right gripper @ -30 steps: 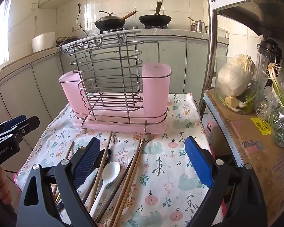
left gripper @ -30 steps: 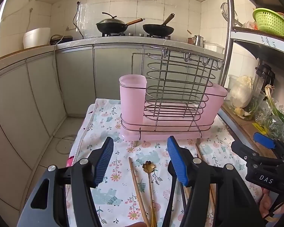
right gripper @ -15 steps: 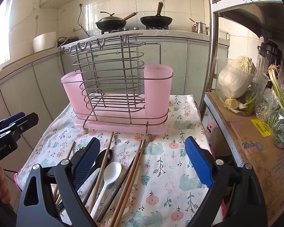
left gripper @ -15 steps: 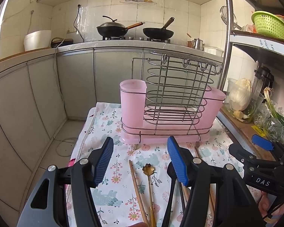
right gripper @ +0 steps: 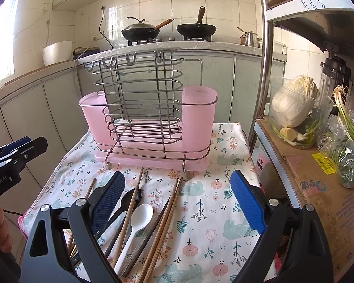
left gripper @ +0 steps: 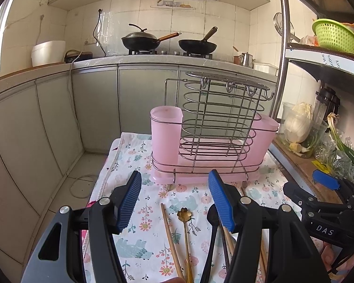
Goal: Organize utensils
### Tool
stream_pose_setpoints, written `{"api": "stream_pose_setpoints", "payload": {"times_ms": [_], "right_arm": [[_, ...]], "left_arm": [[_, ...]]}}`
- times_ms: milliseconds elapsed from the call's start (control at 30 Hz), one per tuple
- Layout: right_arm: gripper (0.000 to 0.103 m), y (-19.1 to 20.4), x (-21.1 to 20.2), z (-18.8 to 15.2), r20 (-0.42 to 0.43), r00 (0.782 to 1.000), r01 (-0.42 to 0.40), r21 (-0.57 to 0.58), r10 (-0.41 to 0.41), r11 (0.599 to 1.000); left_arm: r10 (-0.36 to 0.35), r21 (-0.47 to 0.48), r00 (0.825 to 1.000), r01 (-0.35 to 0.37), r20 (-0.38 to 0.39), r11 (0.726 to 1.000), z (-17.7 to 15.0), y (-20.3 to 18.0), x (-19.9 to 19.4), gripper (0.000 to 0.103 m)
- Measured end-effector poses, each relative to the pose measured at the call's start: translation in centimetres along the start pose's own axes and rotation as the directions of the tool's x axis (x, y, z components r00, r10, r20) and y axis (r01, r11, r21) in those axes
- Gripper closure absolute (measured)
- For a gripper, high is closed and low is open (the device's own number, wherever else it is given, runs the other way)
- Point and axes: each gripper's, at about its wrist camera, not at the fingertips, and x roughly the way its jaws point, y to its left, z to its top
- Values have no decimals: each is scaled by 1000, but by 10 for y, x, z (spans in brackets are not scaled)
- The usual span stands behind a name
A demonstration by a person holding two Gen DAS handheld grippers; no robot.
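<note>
A wire utensil rack (left gripper: pixel 214 127) with two pink cups (left gripper: pixel 166 136) stands at the far end of a floral cloth (right gripper: pixel 200 214); it also shows in the right wrist view (right gripper: pixel 148 115). Utensils lie loose in front of it: a gold flower spoon (left gripper: pixel 185 221), a black spoon (left gripper: pixel 212 221), a white spoon (right gripper: pixel 139 221) and several wooden chopsticks (right gripper: pixel 167 214). My left gripper (left gripper: pixel 174 198) is open and empty above the spoons. My right gripper (right gripper: pixel 177 200) is open and empty above the chopsticks.
A metal shelf post (right gripper: pixel 263 70) and a cardboard box (right gripper: pixel 318 188) with a tub of vegetables (right gripper: pixel 295 108) stand right of the table. Kitchen cabinets (left gripper: pixel 94 108) with two woks (left gripper: pixel 141 41) are behind. The floor drops off left of the cloth.
Both cameras have risen and pulled back slightly, so the rack sits a little lower in view. Both grippers stay open; the utensils have not moved.
</note>
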Motion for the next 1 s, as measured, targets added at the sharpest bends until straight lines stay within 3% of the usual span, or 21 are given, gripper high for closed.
{"api": "stream_pose_setpoints", "payload": {"times_ms": [1000], "right_arm": [[11,1,-15,5,46,999,-2,3,2,1000]], "left_arm": [[-2,-8,999,2,35,1000,3,1,-14,44]]}}
